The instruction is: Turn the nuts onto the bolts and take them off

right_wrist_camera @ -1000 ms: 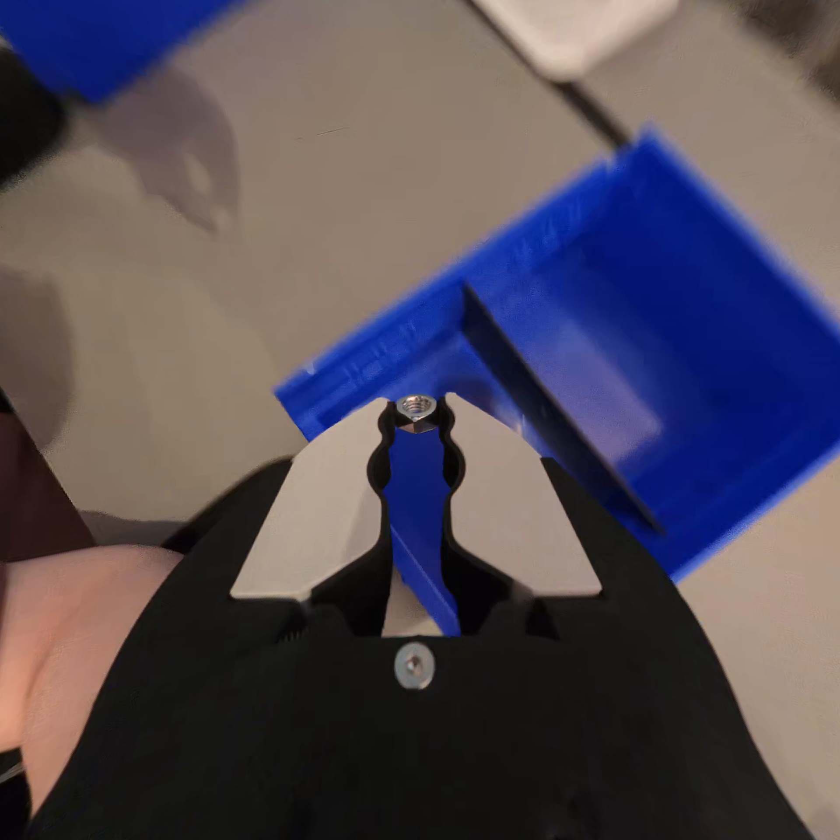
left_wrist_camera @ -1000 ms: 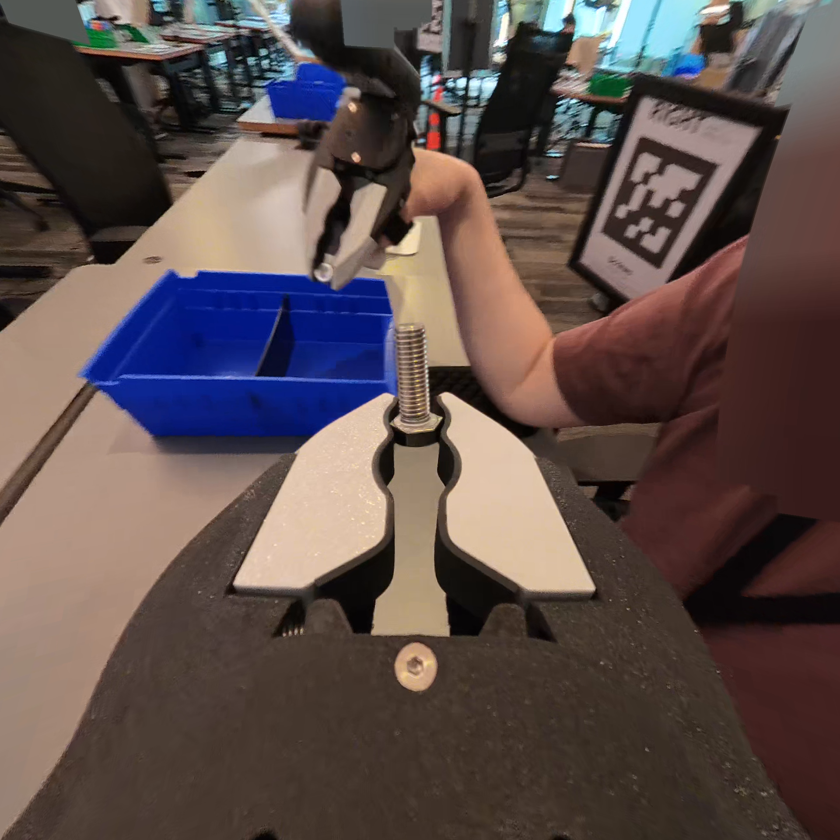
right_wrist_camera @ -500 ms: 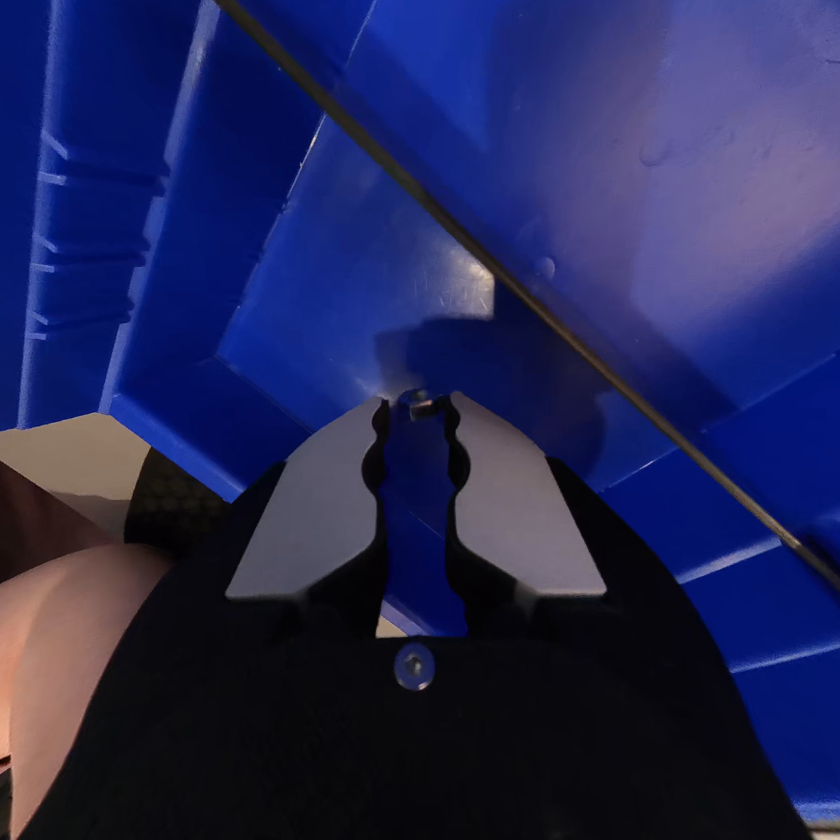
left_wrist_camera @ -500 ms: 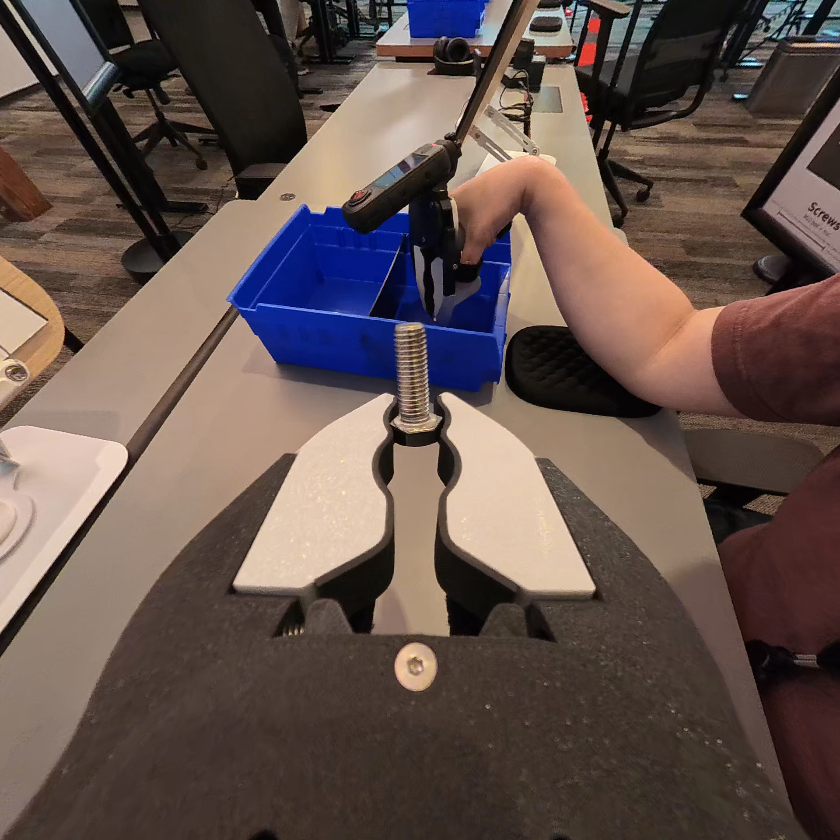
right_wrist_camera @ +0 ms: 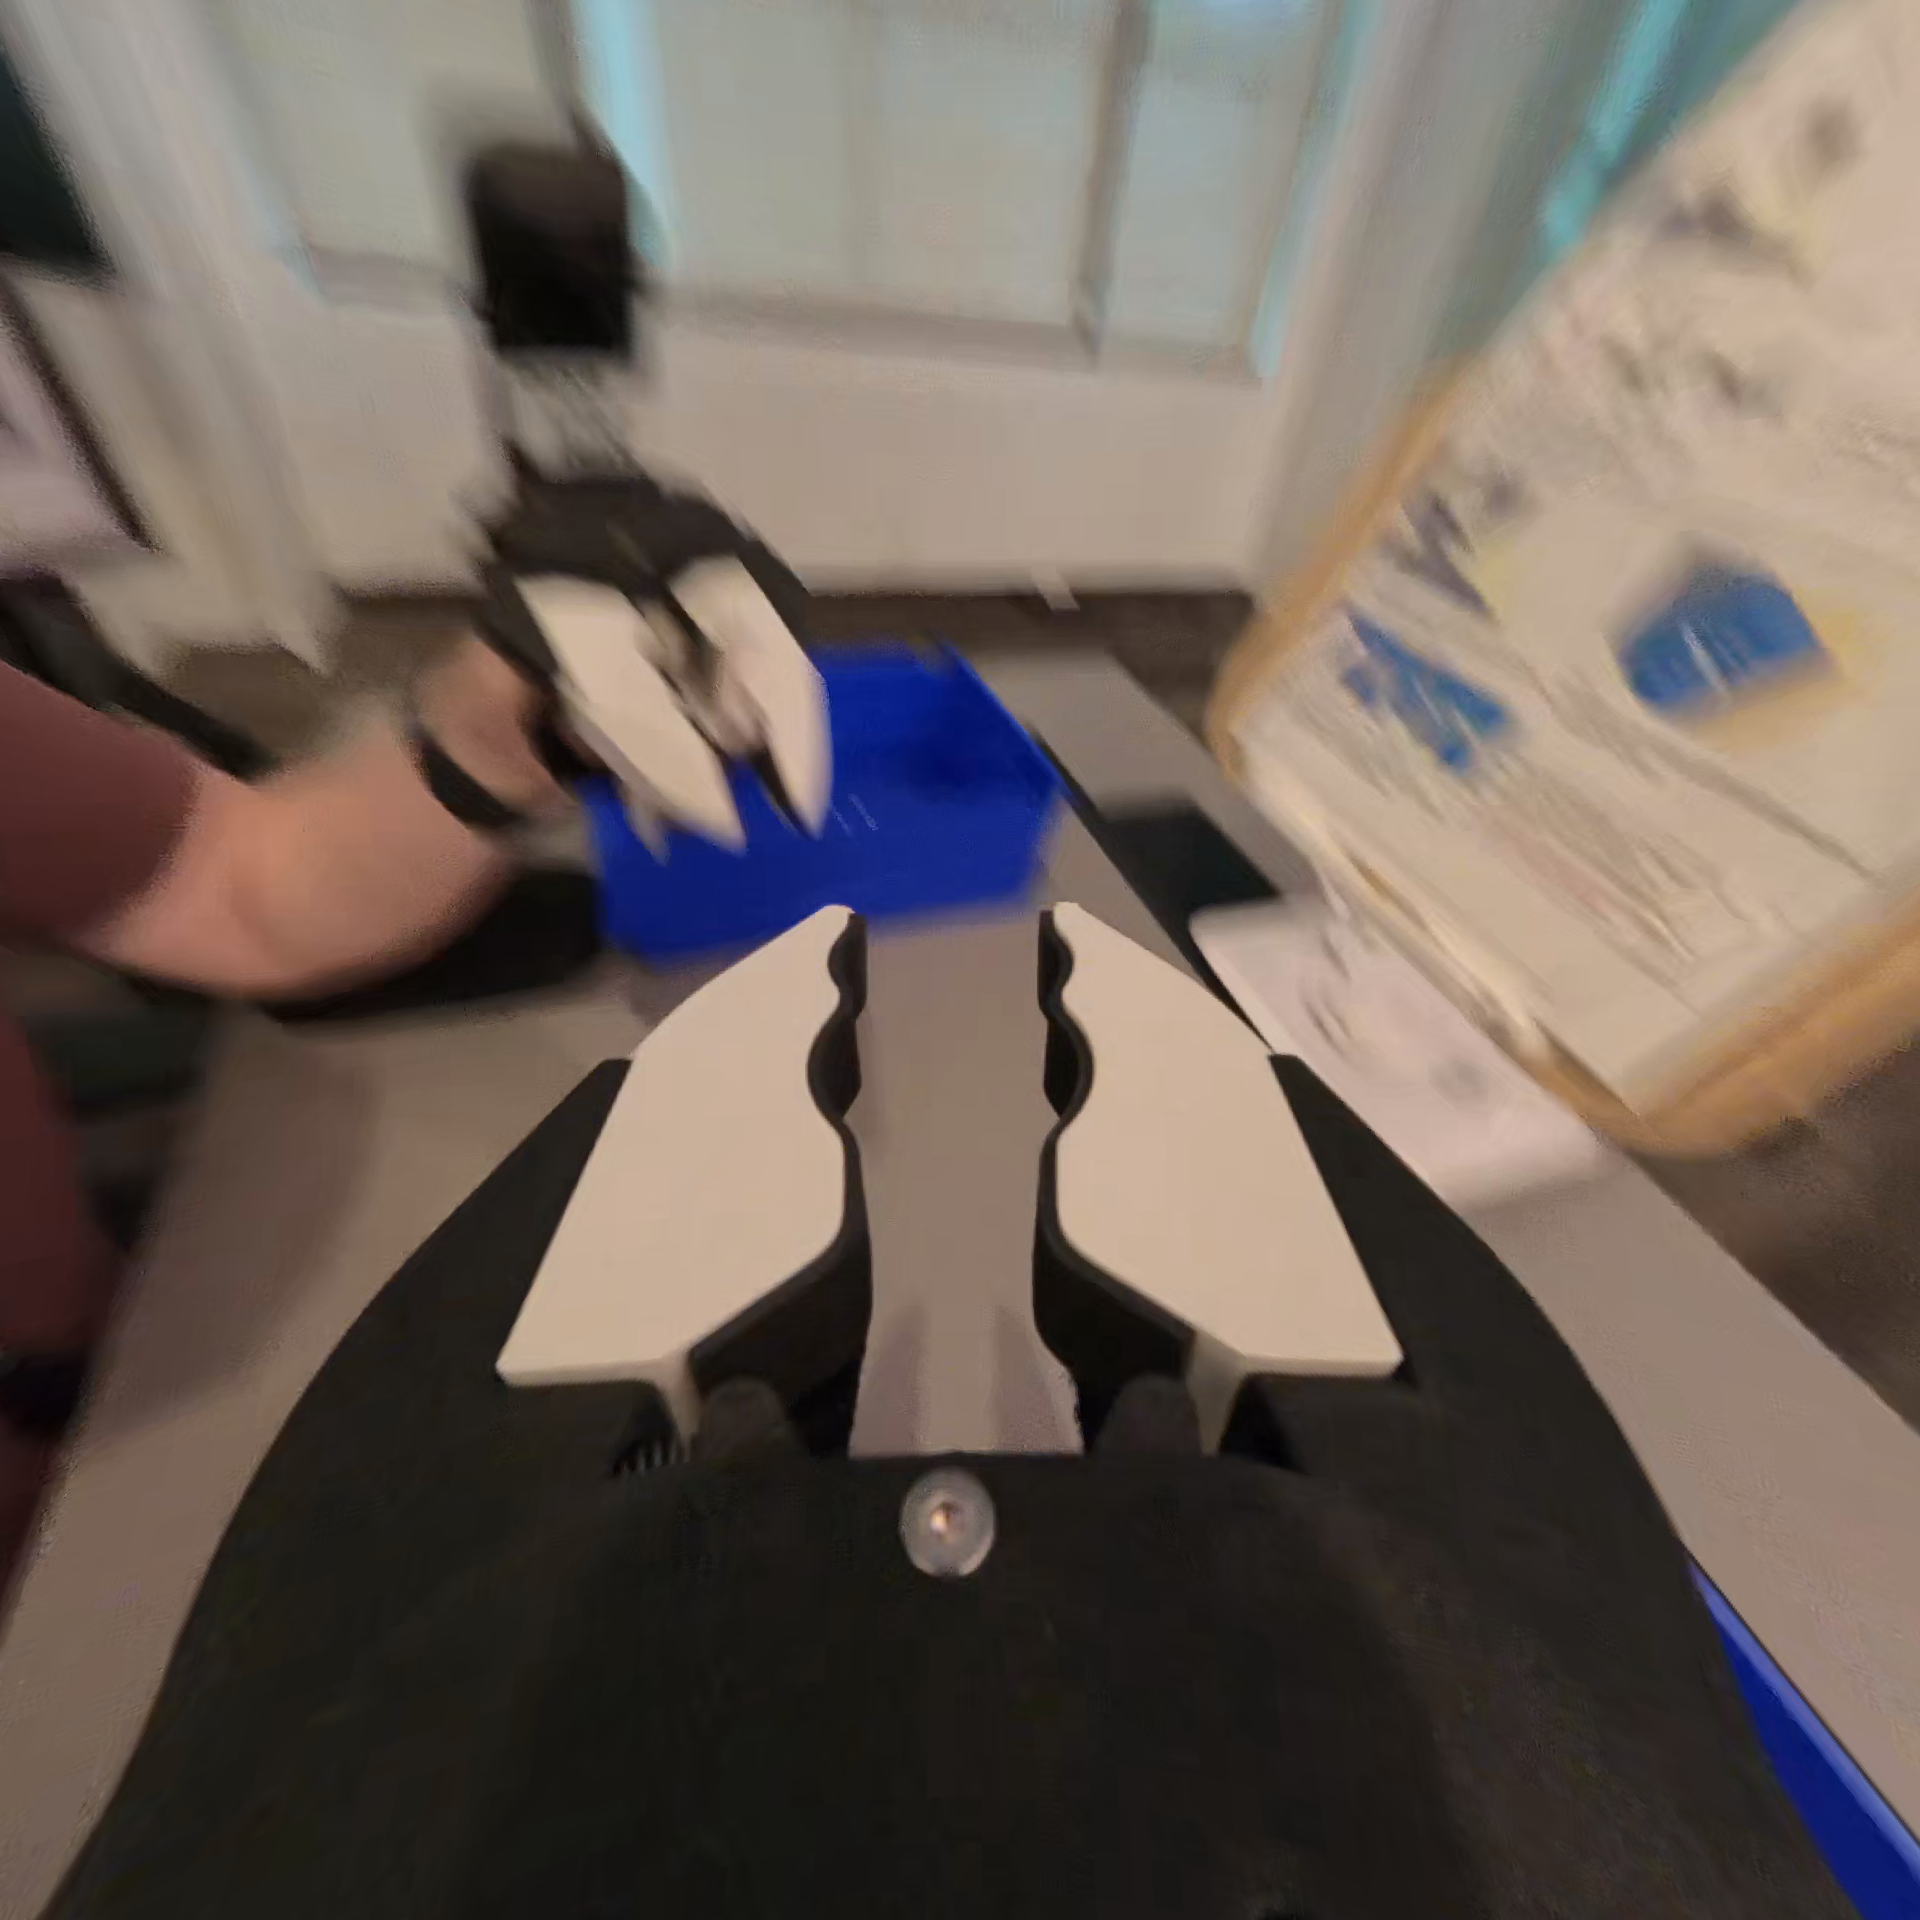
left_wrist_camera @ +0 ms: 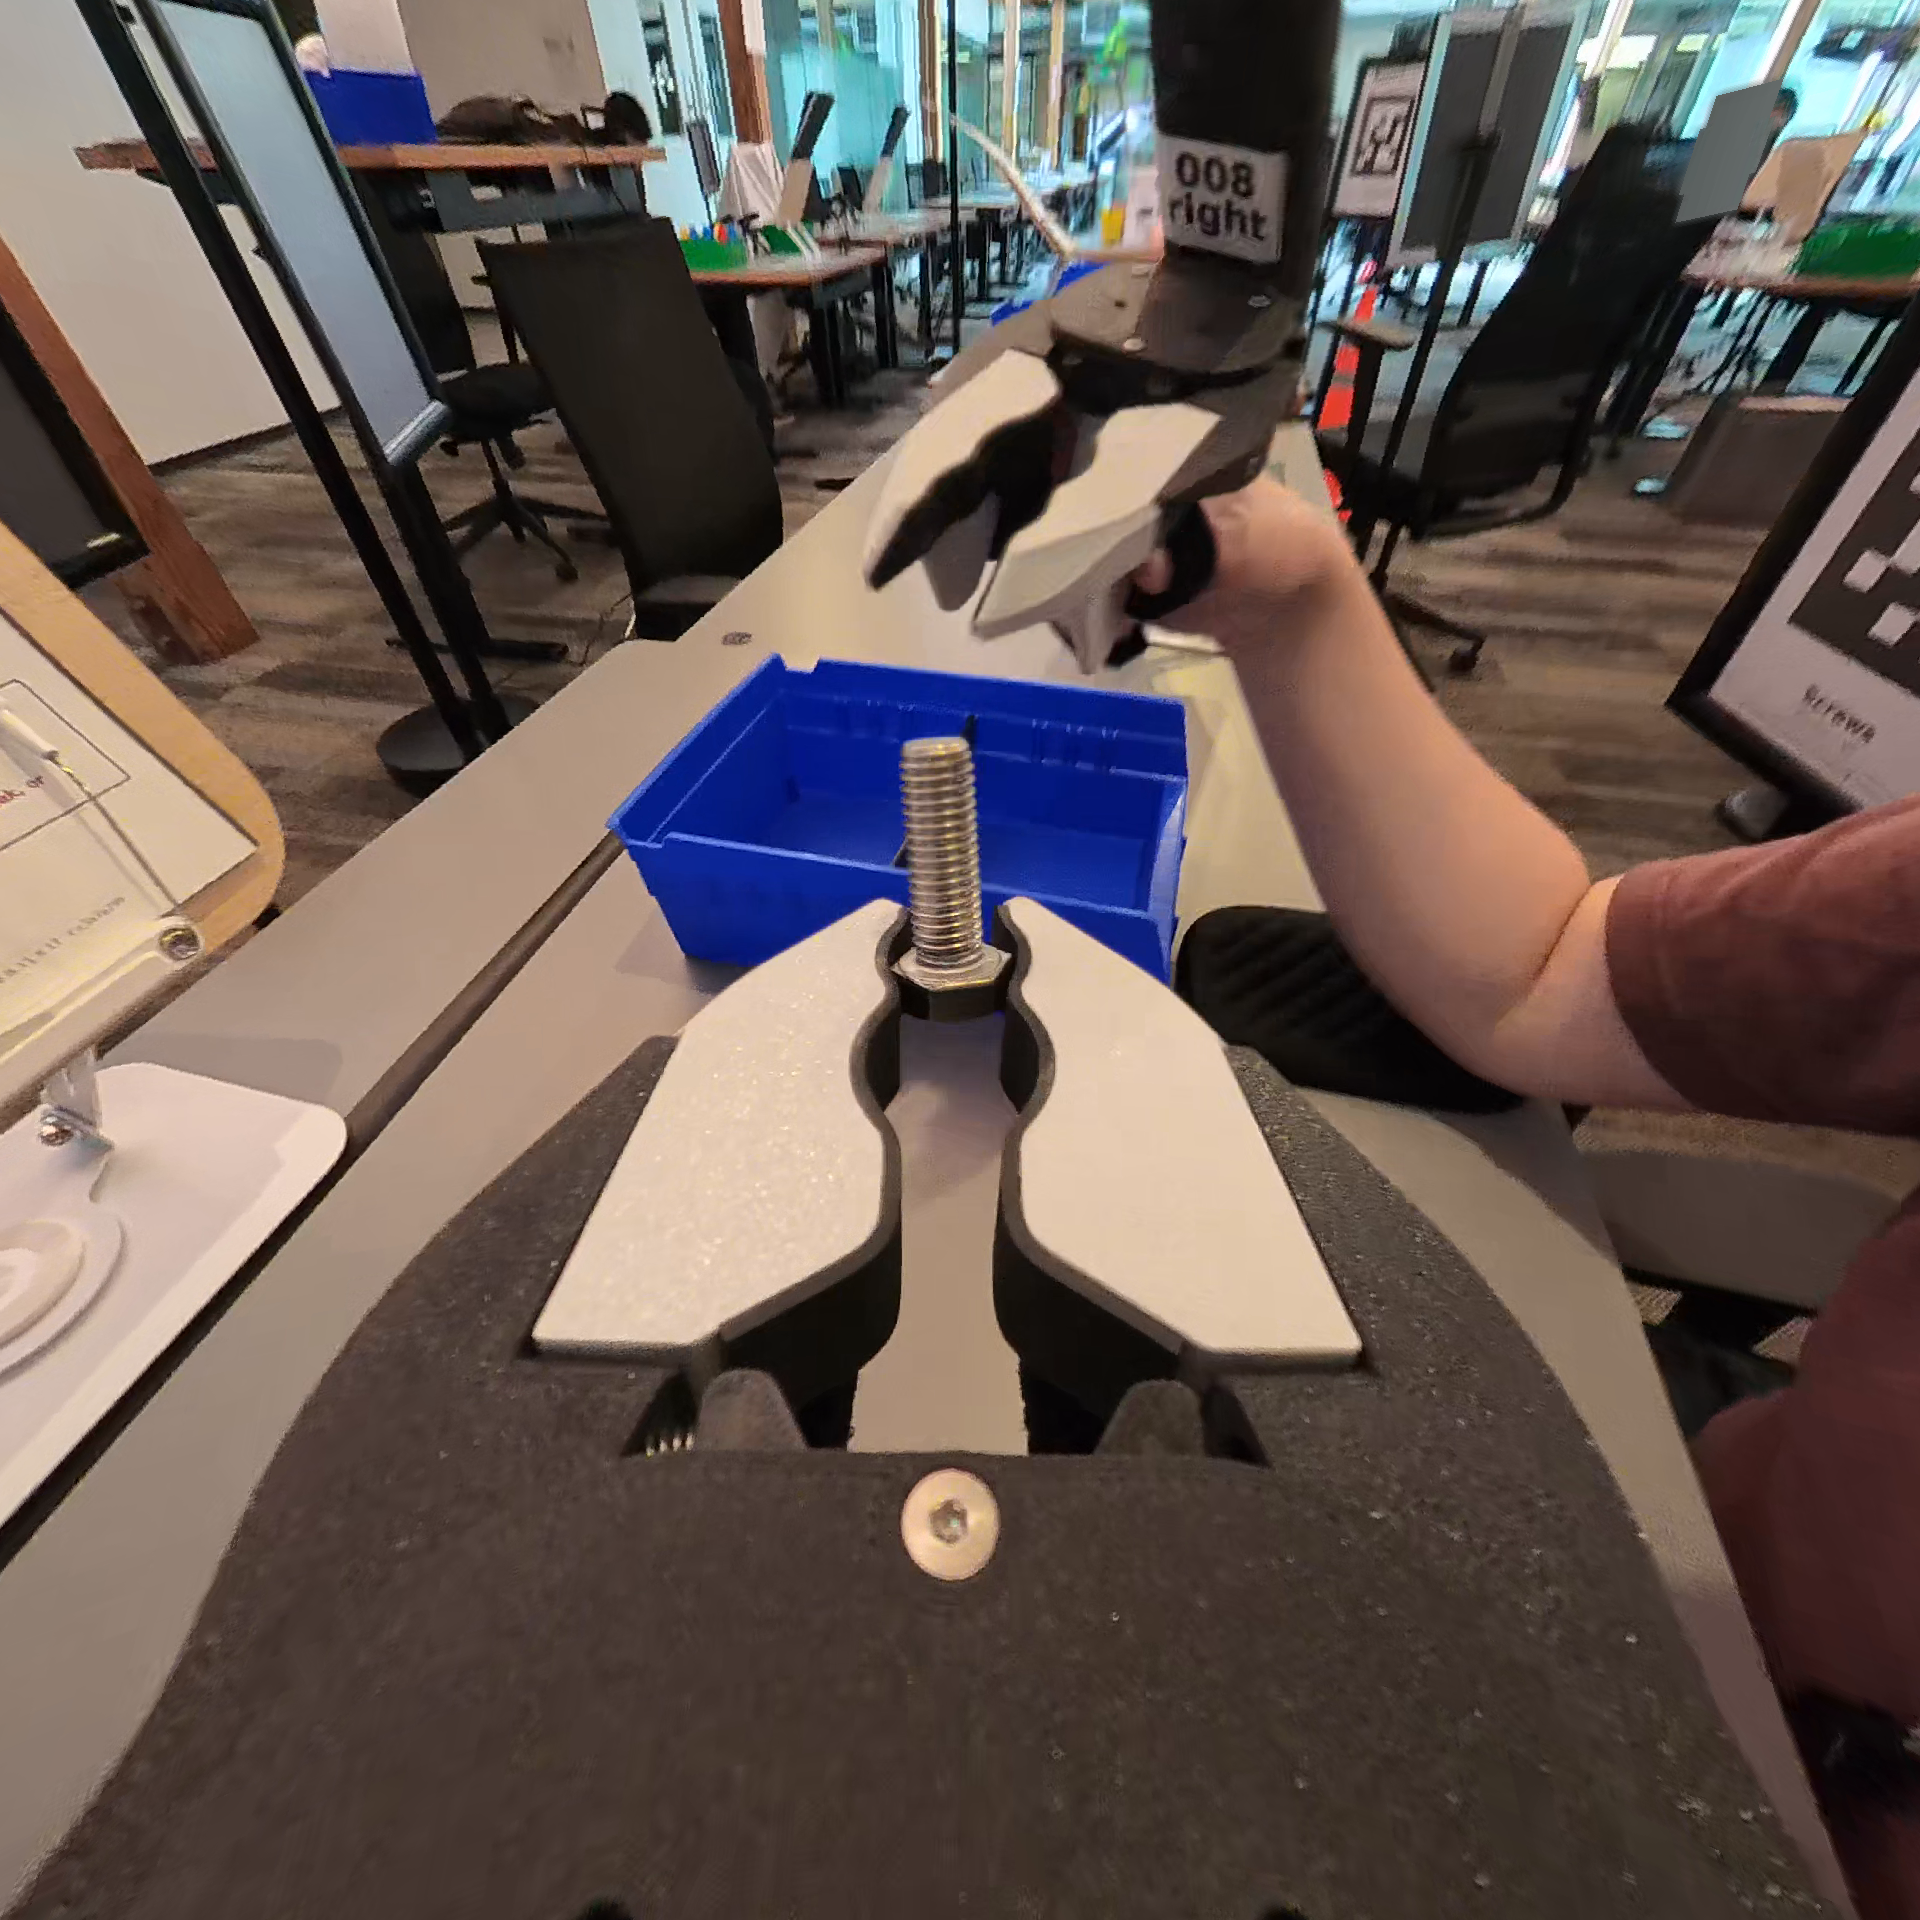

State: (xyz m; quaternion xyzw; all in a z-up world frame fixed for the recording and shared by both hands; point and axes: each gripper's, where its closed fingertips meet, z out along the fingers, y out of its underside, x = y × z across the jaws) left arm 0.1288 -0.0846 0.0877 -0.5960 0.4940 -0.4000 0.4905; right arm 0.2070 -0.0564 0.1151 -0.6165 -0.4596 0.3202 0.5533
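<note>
Bolt (left_wrist_camera: 938, 831): silver, threaded, upright, hex head pinched at left gripper (left_wrist_camera: 948, 940) tips, before blue bin (left_wrist_camera: 727, 831).
Right gripper (right_wrist_camera: 948, 940): fingers spread, nothing between, raised above bin.

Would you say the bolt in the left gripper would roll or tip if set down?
The bolt looks like rigid steel, probably heavy for its size. Stood on its hex head, clamped in the left gripper, its tall shank could tip. Lying down, it would likely roll in an arc.

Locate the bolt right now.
In the left wrist view the bolt stands upright at centre, its hex head clamped between the left gripper fingertips, in front of the blue bin, with the open right gripper above.
</note>
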